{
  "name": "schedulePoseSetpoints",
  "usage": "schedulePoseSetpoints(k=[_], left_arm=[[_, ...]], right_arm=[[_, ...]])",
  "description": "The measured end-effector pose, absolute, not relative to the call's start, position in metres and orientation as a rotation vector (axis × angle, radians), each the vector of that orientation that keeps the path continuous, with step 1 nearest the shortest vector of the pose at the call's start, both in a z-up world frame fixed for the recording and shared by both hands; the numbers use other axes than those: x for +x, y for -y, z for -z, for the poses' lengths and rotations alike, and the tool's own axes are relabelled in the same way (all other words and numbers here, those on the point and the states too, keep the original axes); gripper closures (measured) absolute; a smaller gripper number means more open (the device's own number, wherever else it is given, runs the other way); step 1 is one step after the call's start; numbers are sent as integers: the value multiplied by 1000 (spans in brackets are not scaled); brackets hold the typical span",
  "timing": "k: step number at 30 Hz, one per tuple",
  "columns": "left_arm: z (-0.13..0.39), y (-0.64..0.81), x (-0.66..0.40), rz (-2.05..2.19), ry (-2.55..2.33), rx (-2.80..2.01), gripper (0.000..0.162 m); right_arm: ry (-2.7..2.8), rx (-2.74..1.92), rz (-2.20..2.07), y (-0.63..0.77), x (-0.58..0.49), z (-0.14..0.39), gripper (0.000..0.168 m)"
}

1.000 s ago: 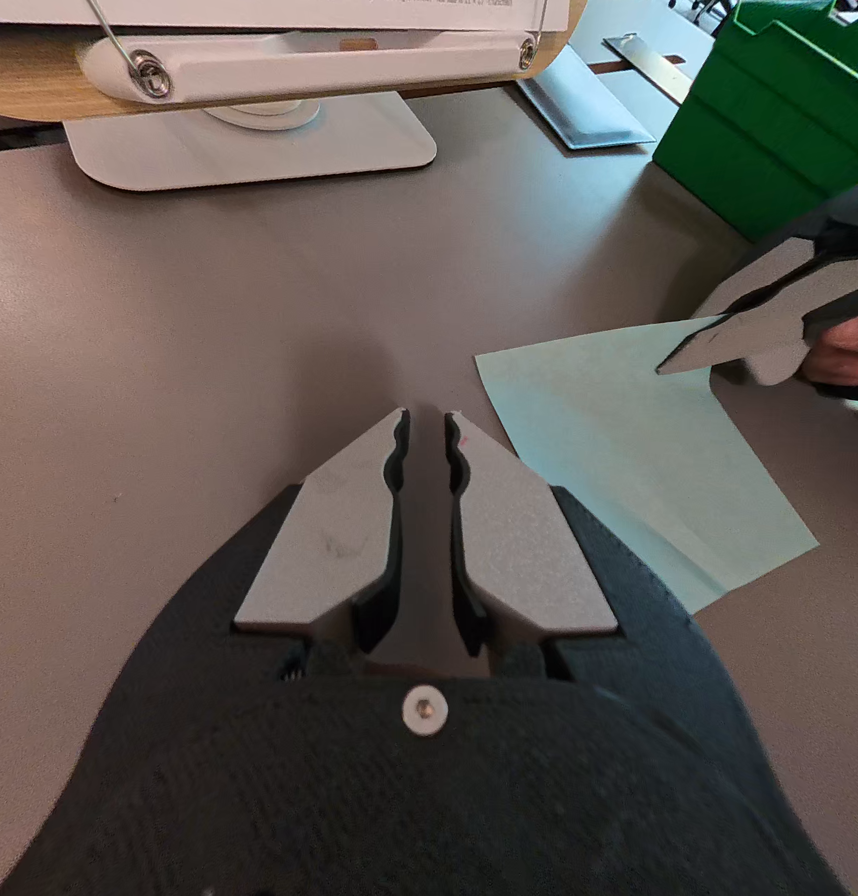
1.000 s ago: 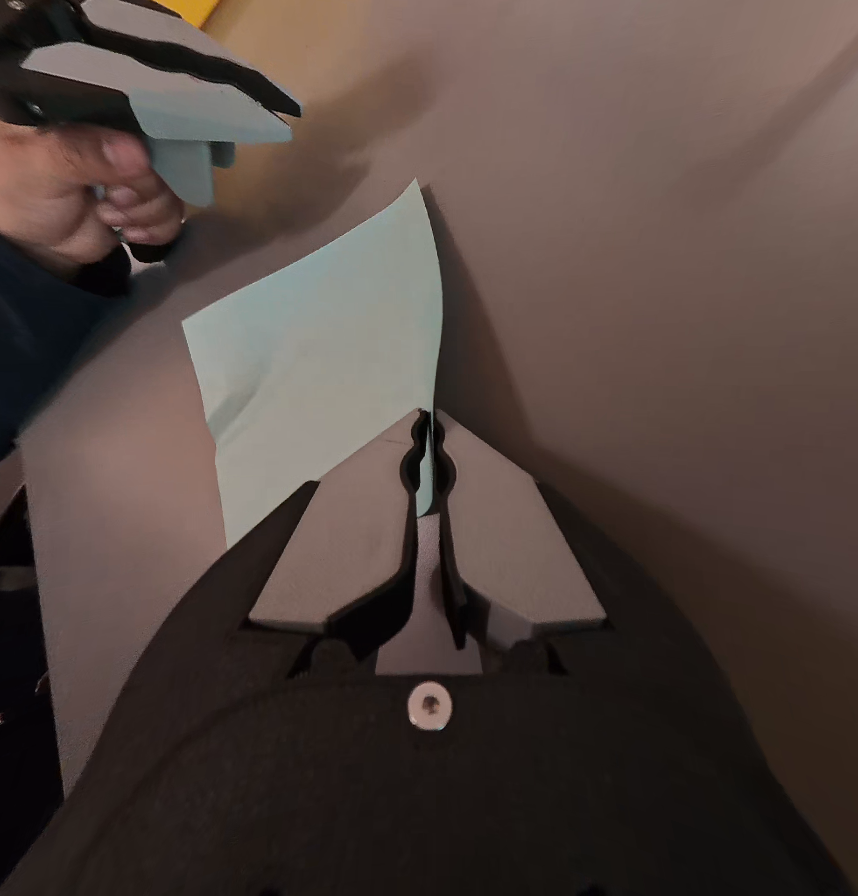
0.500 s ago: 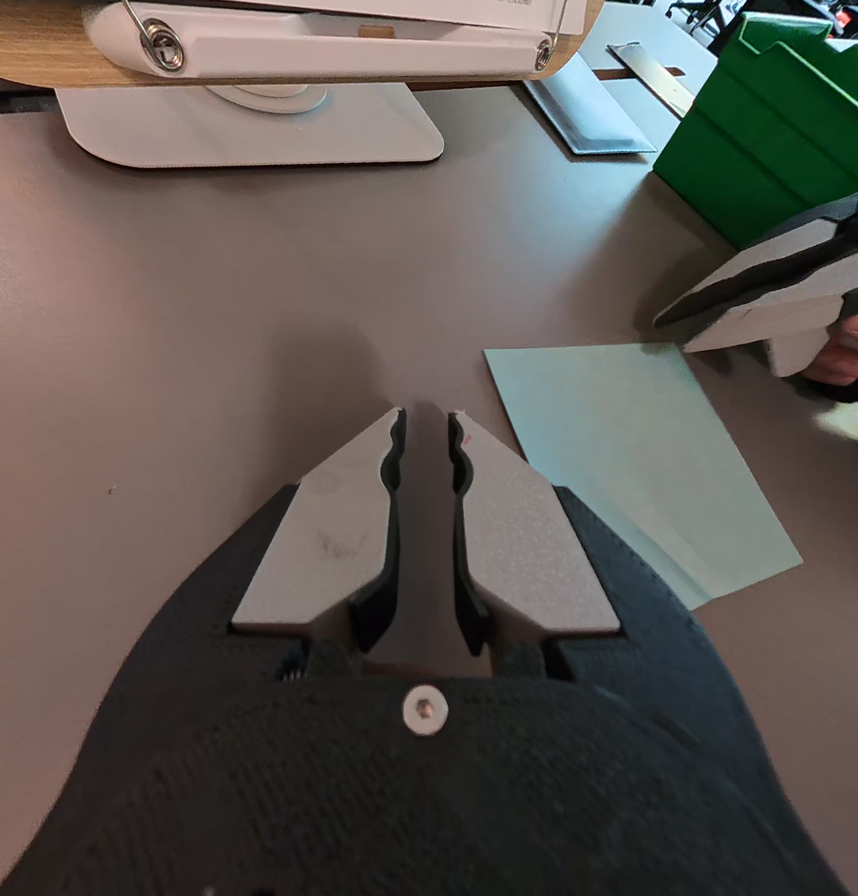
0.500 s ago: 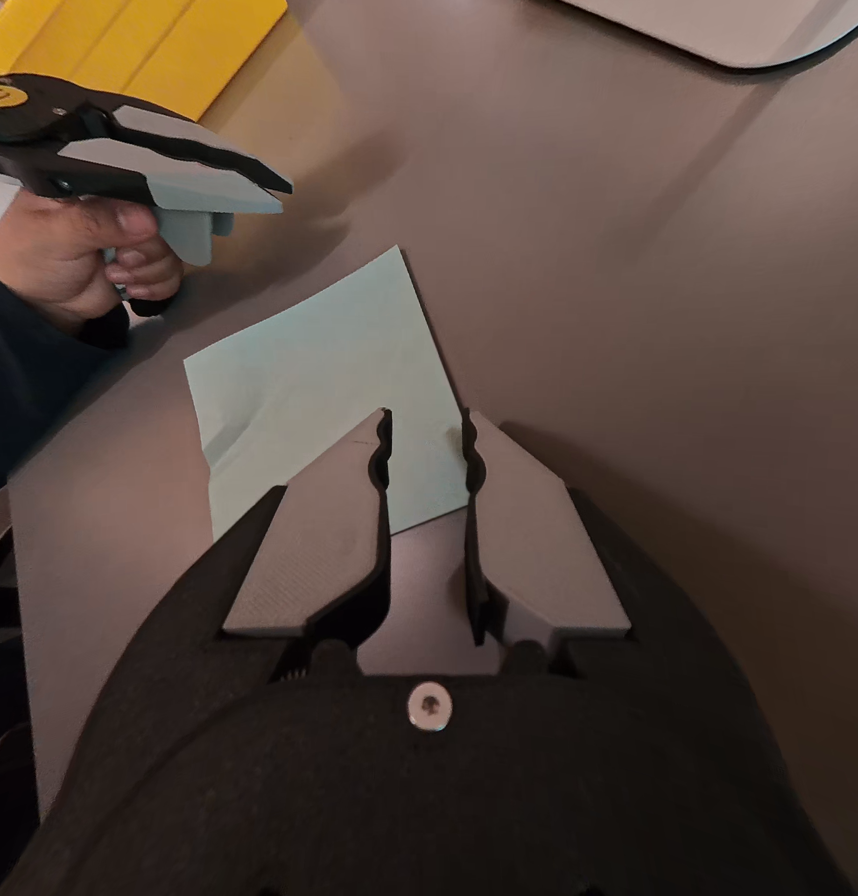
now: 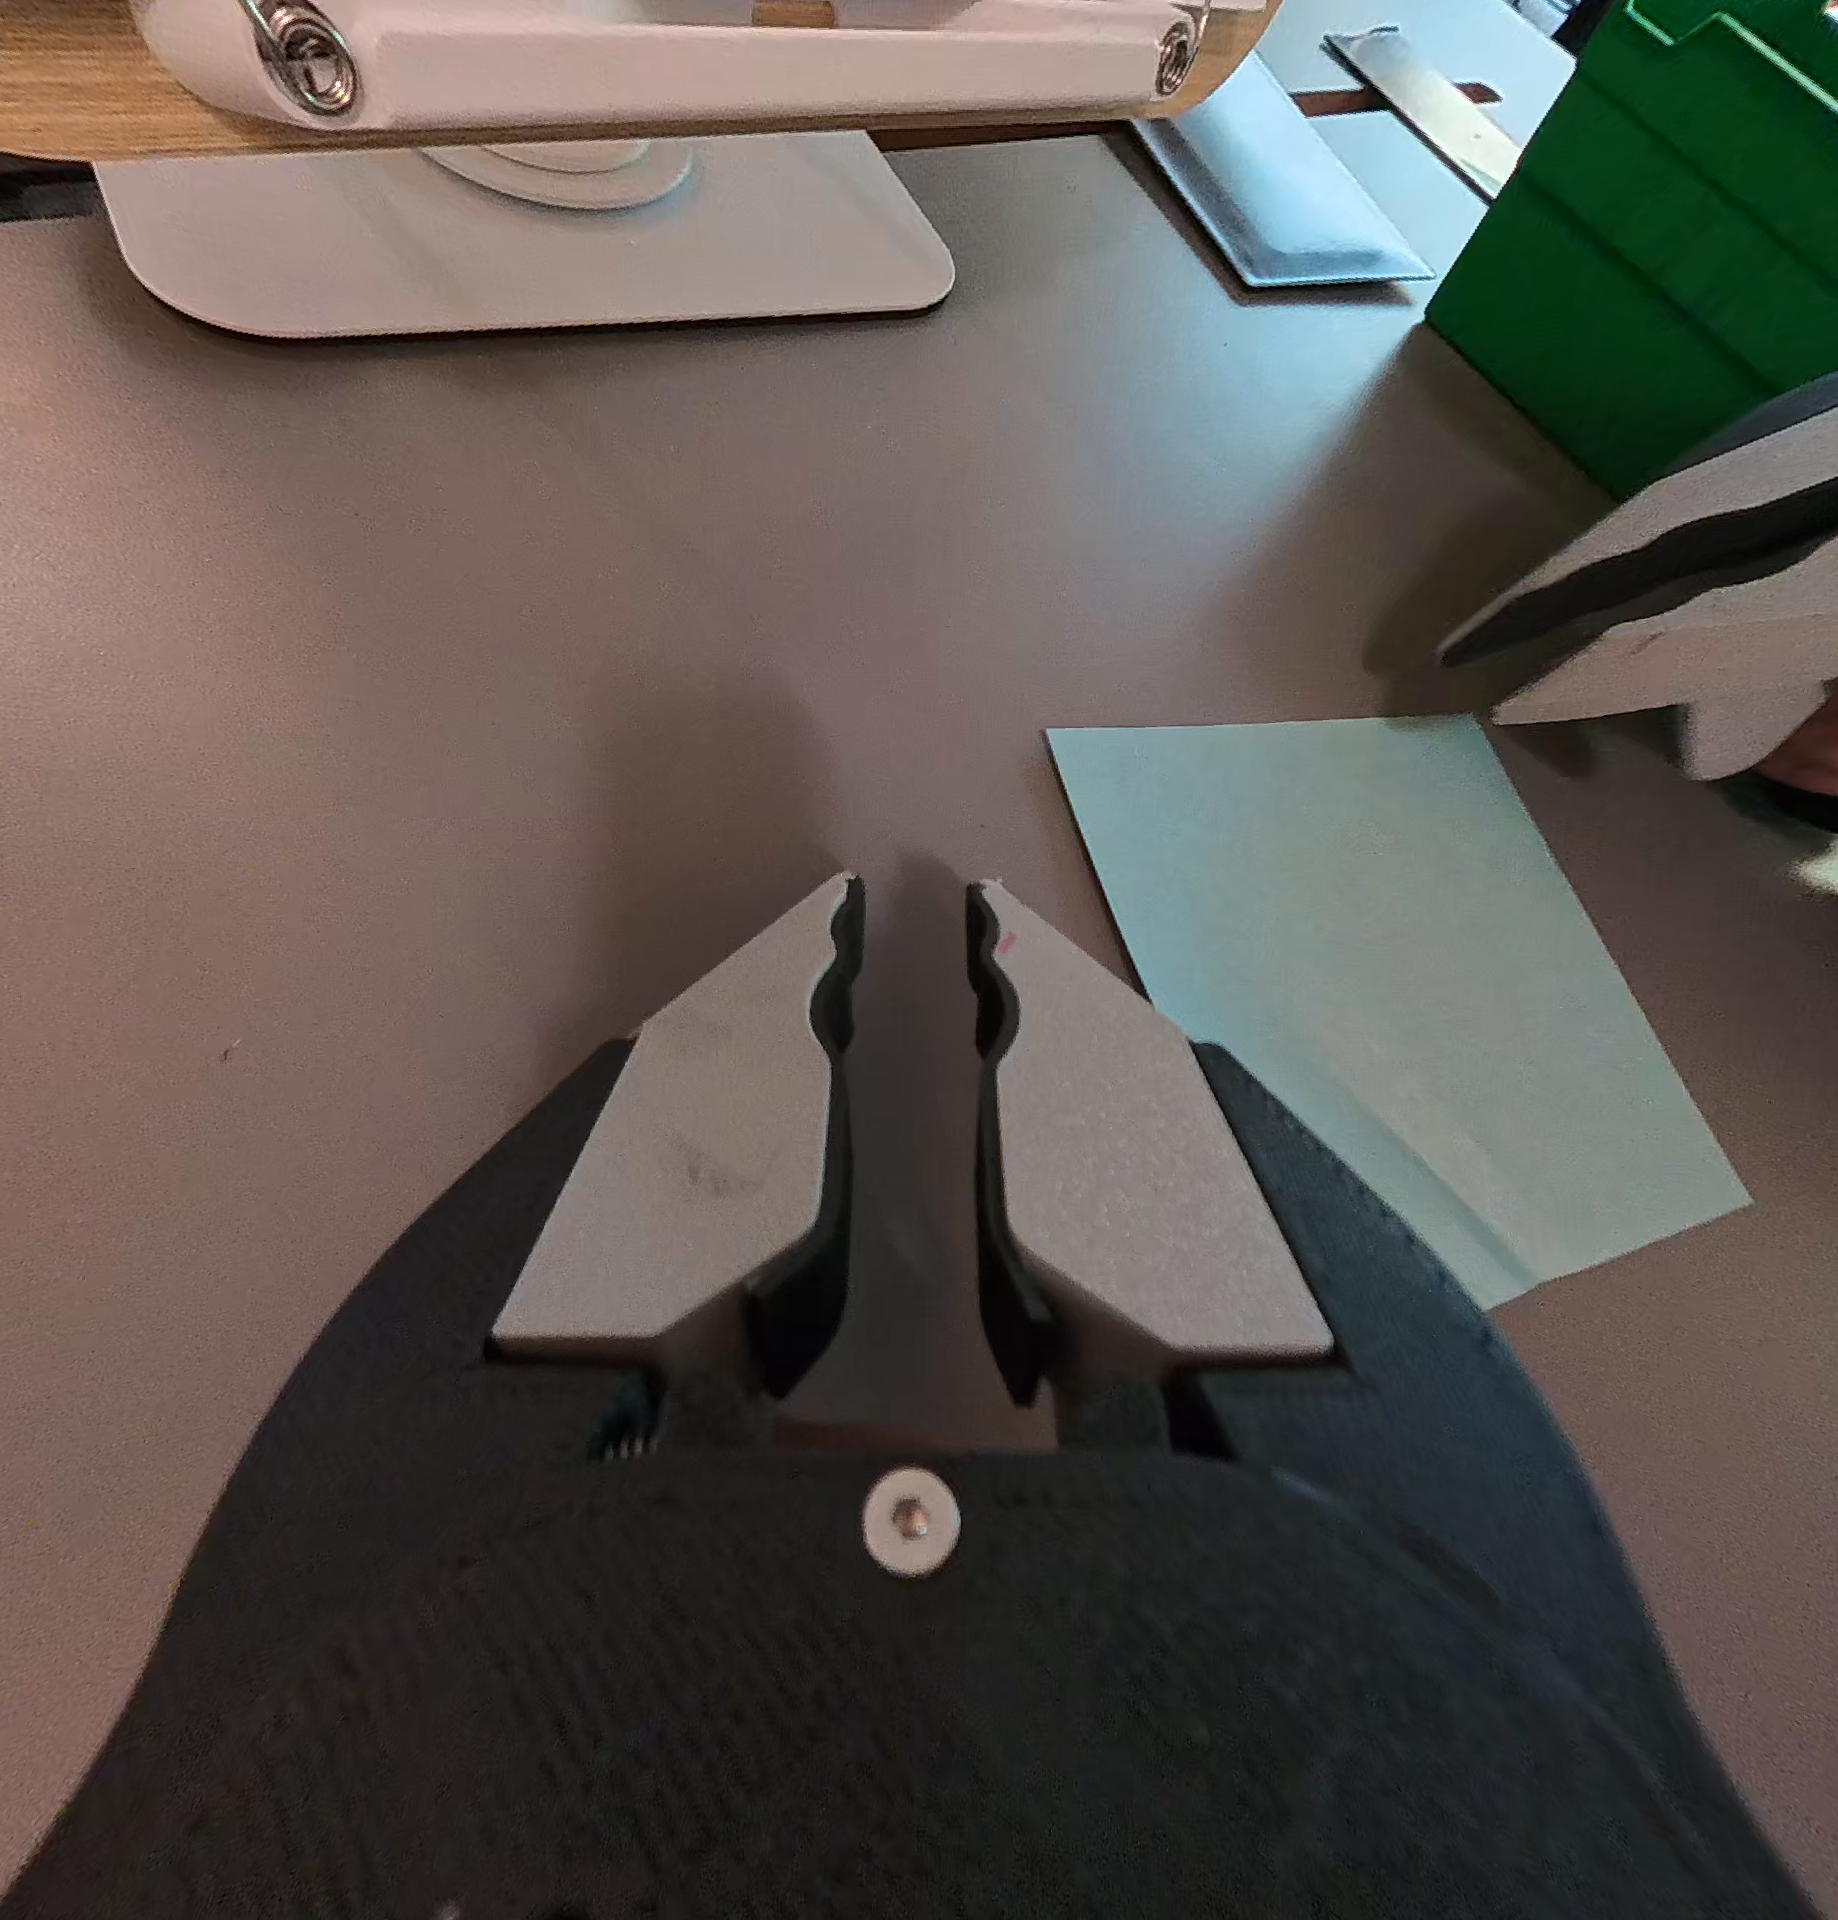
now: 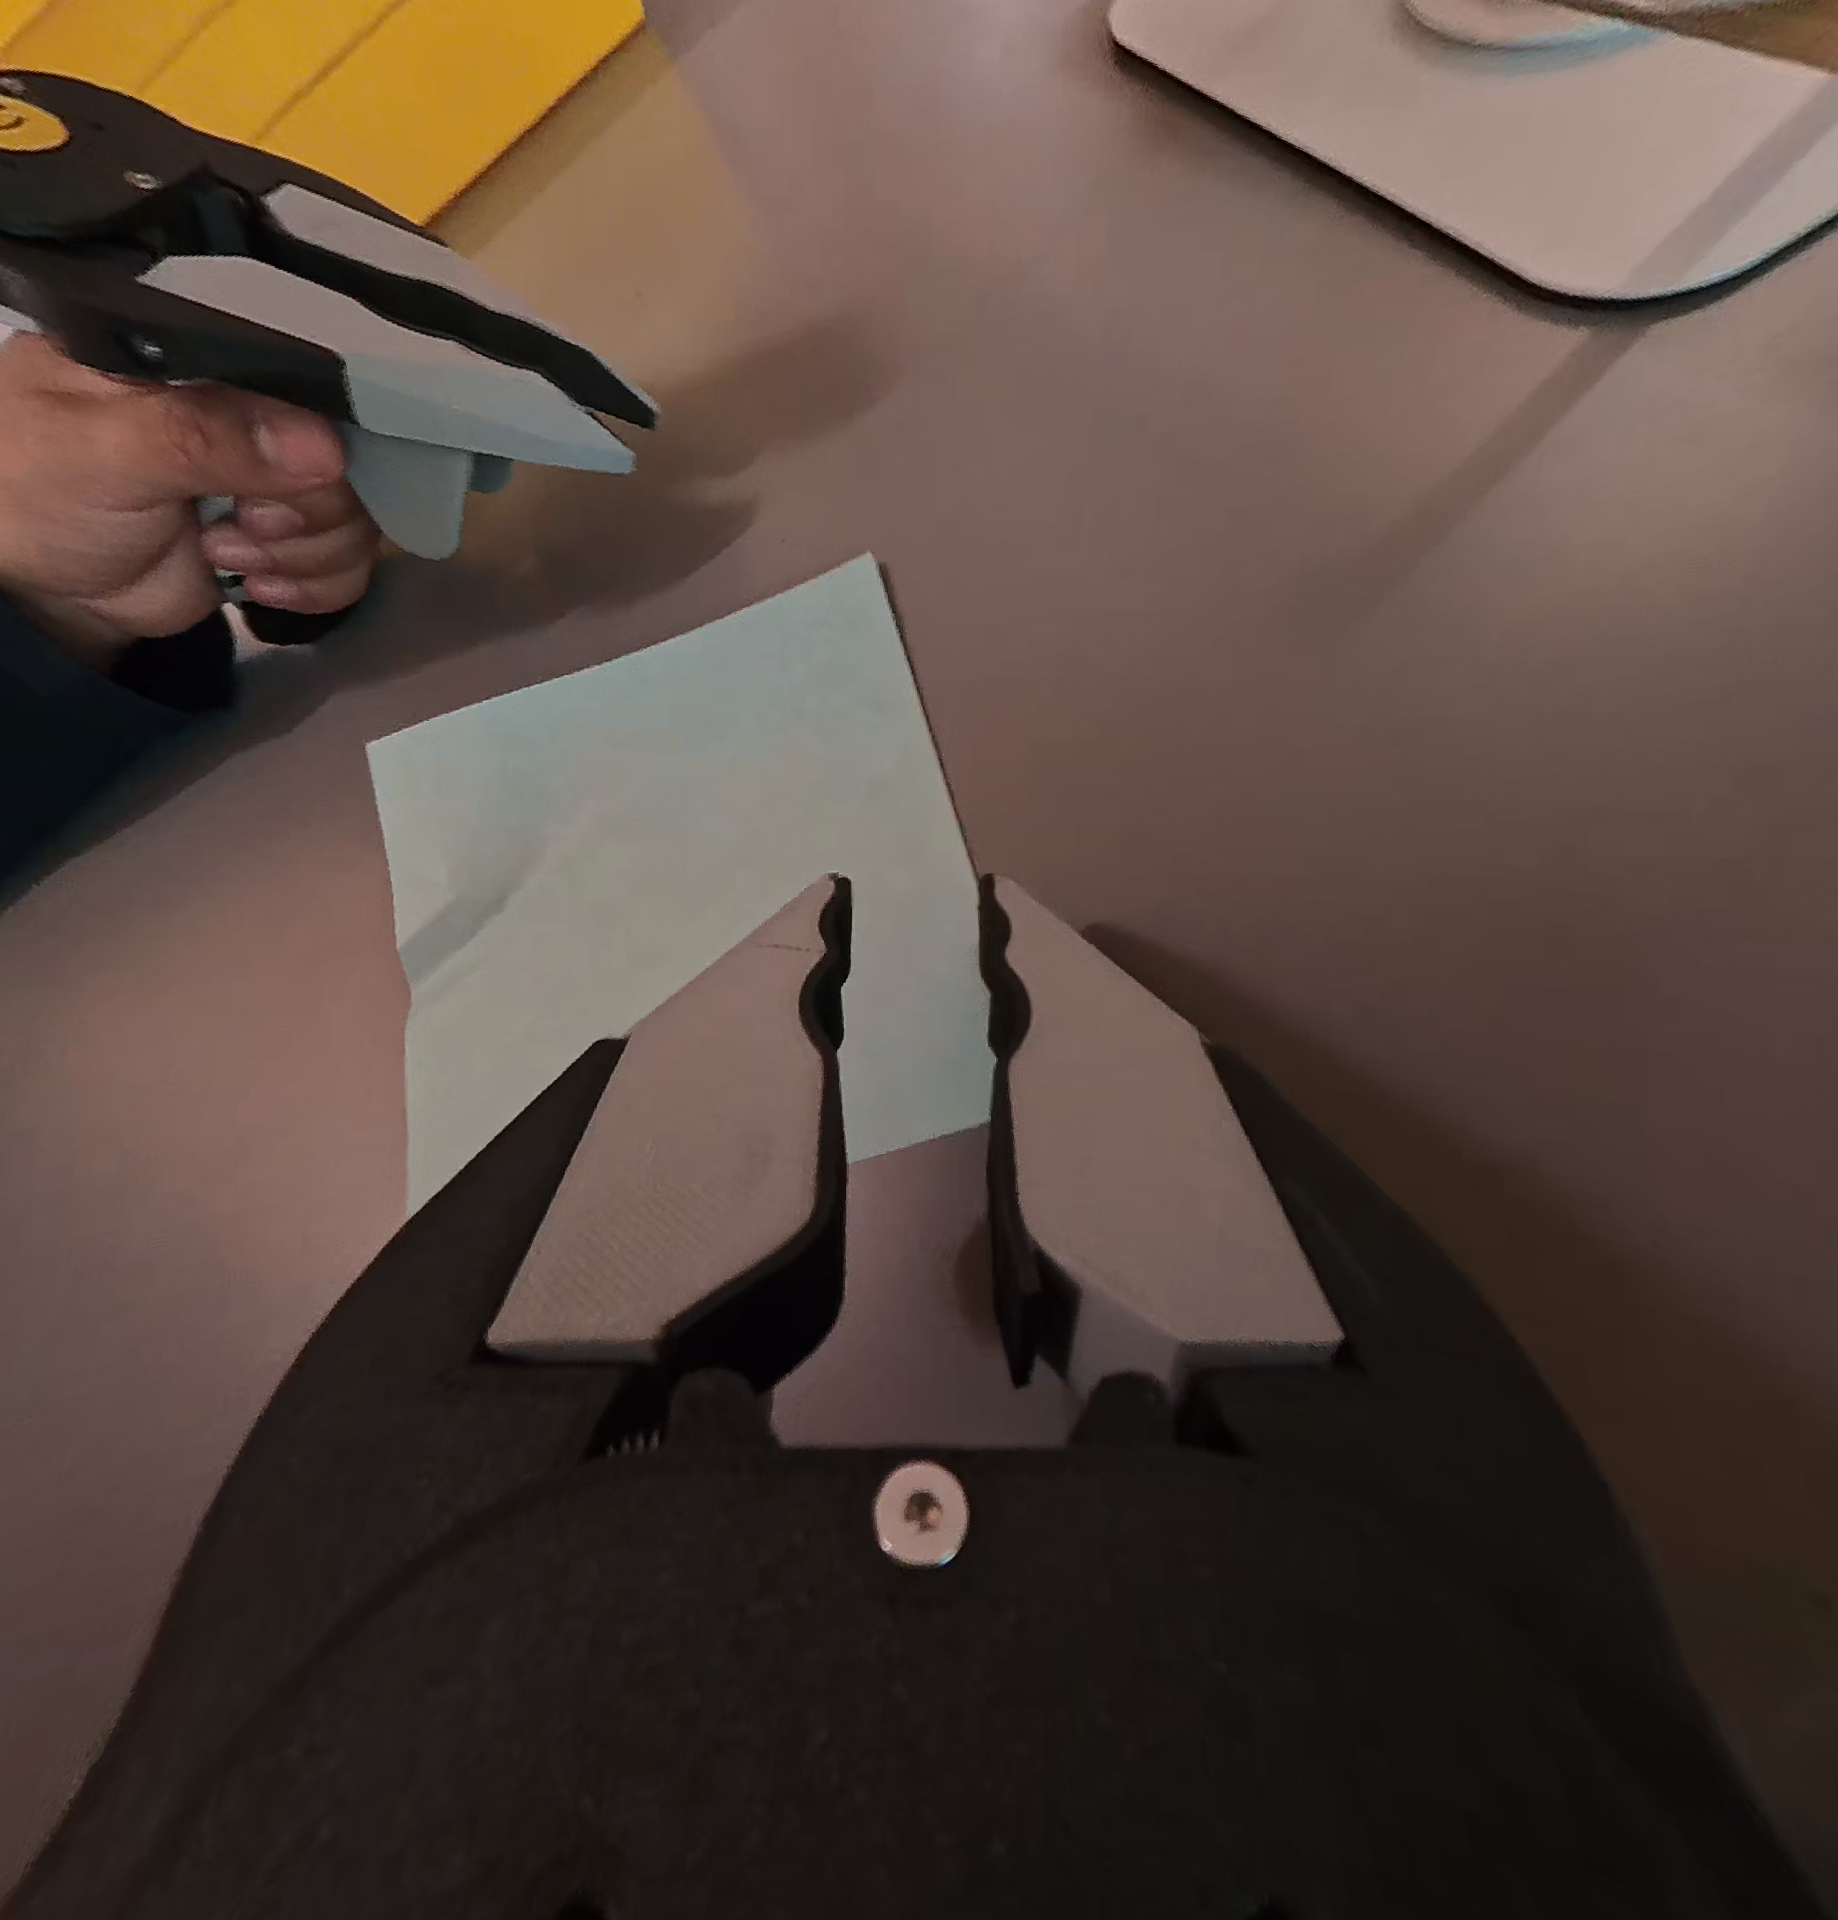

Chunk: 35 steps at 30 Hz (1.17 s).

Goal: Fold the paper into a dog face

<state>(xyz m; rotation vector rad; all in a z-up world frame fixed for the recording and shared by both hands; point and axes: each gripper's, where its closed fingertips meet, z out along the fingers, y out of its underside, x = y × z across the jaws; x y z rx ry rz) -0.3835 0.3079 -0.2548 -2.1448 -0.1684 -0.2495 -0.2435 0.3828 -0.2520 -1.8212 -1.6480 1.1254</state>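
A pale green square of paper (image 5: 1393,977) lies flat on the grey-brown table, with a faint crease near one corner; it also shows in the right wrist view (image 6: 676,862). My left gripper (image 5: 913,885) is open by a narrow gap and empty, hovering just left of the paper. It shows at the upper left of the right wrist view (image 6: 624,436), held by a hand. My right gripper (image 6: 910,883) is open and empty, above the paper's near right corner. It shows at the right edge of the left wrist view (image 5: 1476,675).
A white stand base (image 5: 541,249) with a wooden board above it stands at the back. A green bin (image 5: 1673,260) is at the back right, beside a metal plate (image 5: 1279,208). A yellow sheet (image 6: 375,94) lies beyond the left gripper. About 15 cm separates my left fingertips from my right. The metal plate (image 5: 1279,208) lies some 25 cm from my right tips, 40 cm from my left tips.
My right gripper let go of the paper's edge and opened. The lifted paper dropped flat onto the table. The right gripper drew back and rose; the left gripper barely moved.
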Motion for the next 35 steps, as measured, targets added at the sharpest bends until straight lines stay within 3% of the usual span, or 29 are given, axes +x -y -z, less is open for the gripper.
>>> schedulePoseSetpoints(k=[4,11,18,25,35], left_arm=[[255,-308,-382,215,141,-2153,144],[261,-309,-377,221,113,-2195,143],[262,-309,-376,236,121,-2198,142],[256,-309,-381,249,160,-2157,143],[258,-311,-376,246,130,-2169,142]], right_arm=[[1791,-1676,-1148,-358,-243,246,168],[2131,-1589,-783,-343,-222,280,168],[2352,-1386,-918,-293,-213,278,168],[1946,-1428,-1064,-327,-239,235,168],[1660,-1679,-969,-388,-243,249,162]])
